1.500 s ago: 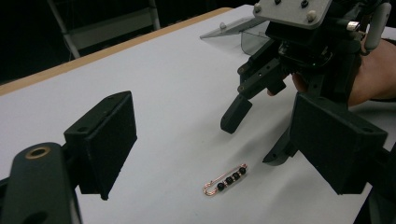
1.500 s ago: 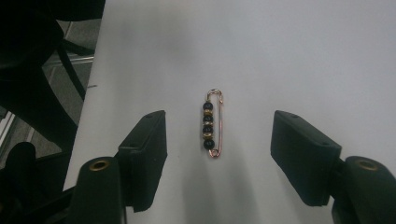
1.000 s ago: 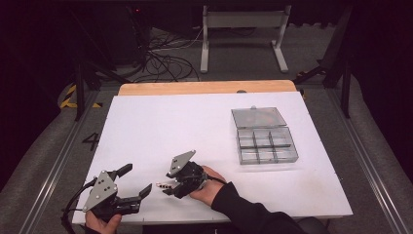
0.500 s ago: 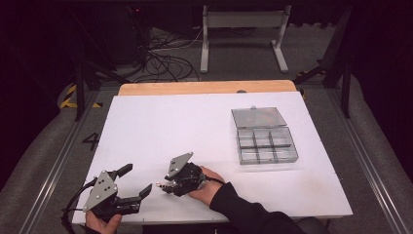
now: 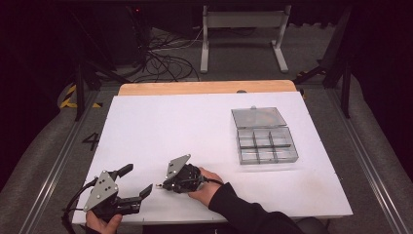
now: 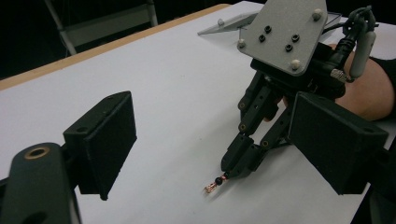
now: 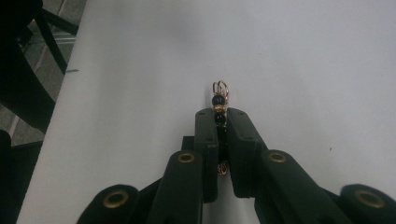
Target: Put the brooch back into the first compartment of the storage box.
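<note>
Now right tongs [image 7: 219,116] clench a black-beaded, copper-looped earring [image 7: 219,100]; left tongs [image 6: 210,135] released.

A single dark "4" on the grey floor [image 5: 58,146] just left of the white table [image 5: 160,126]

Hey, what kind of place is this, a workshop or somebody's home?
Probably a lab or recording studio, not a home: a white table ringed by black curtains, loose cables on the floor, and a metal stand behind.
</note>
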### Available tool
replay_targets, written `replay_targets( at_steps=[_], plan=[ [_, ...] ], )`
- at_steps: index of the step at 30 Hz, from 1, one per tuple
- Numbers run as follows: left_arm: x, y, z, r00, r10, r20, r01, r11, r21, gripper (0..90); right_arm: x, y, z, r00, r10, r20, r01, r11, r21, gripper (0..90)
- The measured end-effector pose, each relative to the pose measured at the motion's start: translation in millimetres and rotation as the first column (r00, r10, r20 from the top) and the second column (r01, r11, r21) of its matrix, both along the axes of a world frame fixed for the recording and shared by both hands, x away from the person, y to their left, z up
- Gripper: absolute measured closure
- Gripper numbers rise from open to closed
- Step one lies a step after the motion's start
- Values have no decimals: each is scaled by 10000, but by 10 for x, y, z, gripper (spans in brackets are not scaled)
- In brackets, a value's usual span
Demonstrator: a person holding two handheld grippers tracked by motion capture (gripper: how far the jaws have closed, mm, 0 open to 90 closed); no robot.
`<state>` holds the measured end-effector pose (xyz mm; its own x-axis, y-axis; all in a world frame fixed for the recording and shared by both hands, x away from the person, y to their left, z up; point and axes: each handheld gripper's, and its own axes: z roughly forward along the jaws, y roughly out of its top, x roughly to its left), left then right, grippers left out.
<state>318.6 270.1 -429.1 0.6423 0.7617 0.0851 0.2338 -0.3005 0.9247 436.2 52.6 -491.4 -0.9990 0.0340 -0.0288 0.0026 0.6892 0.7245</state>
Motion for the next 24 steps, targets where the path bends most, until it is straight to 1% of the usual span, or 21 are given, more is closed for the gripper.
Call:
replay_targets(
  at_steps=[4,11,12,16,22,24],
  plan=[
    [-1,4,-2,10000,14,-18,-15,10000,-56,159,-10,-6,27,10000,28,40,-28,9999,113,839],
    [-4,5,1,10000,23,-8,-23,10000,-60,159,-42,-14,96,9998,140,152,-142,9998,142,838],
    [-4,6,1,10000,22,-5,-22,10000,-64,159,-50,-22,126,9996,186,213,-189,9997,159,838],
    [-4,2,0,10000,14,-12,-14,10000,-52,159,-63,-38,172,9995,198,226,-202,9996,192,838],
    [-6,4,2,10000,24,-1,-24,10000,-60,159,-74,-100,285,9997,66,232,-75,9992,384,838],
    [-6,3,1,10000,26,0,-26,10000,-57,159,-77,-129,338,9999,-12,170,5,9992,391,838]
  ],
)
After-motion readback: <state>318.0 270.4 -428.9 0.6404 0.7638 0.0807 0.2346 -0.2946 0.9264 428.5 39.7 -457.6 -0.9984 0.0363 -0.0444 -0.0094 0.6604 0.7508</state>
